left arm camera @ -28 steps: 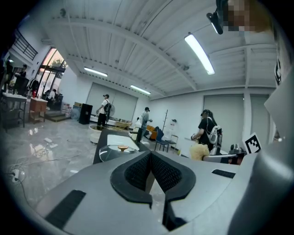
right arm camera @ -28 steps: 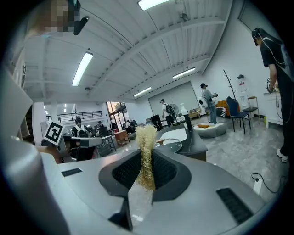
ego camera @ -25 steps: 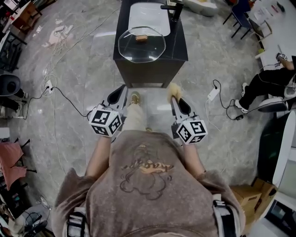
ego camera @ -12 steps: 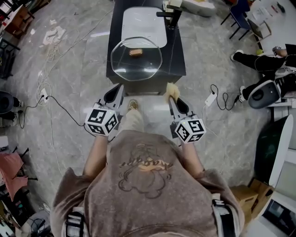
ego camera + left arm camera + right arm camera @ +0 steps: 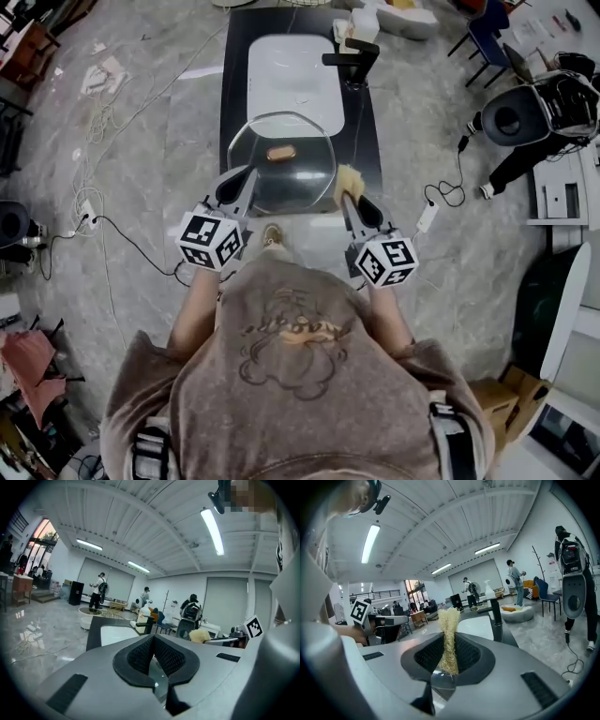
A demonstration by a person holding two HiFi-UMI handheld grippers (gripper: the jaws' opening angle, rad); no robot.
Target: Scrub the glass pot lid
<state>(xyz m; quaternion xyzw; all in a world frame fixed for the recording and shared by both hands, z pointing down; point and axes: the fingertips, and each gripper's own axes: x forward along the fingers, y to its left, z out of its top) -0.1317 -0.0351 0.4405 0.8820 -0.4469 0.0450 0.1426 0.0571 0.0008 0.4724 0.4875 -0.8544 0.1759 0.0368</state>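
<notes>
The glass pot lid point(image 5: 298, 178) with its brown knob point(image 5: 281, 153) lies on the black counter point(image 5: 232, 103), just in front of the white sink point(image 5: 292, 80). My left gripper point(image 5: 246, 174) hovers at the lid's near left edge, shut with nothing between its pads point(image 5: 152, 643). At the lid's near right edge my right gripper point(image 5: 348, 199) is shut on a straw-coloured loofah scrubber point(image 5: 350, 180), which sticks up from the pads point(image 5: 449, 634). The scrubber point(image 5: 199, 635) also shows in the left gripper view.
A black faucet point(image 5: 350, 58) and a white soap bottle point(image 5: 362, 26) stand at the sink's far right. Cables and a power strip point(image 5: 427, 217) lie on the marble floor either side of the counter. A cardboard box point(image 5: 506, 398) sits at lower right. People stand far across the hall.
The person has walked up to the counter. Both grippers, held as before, have come from well short of it to the lid's near edge. The scrubber stays gripped.
</notes>
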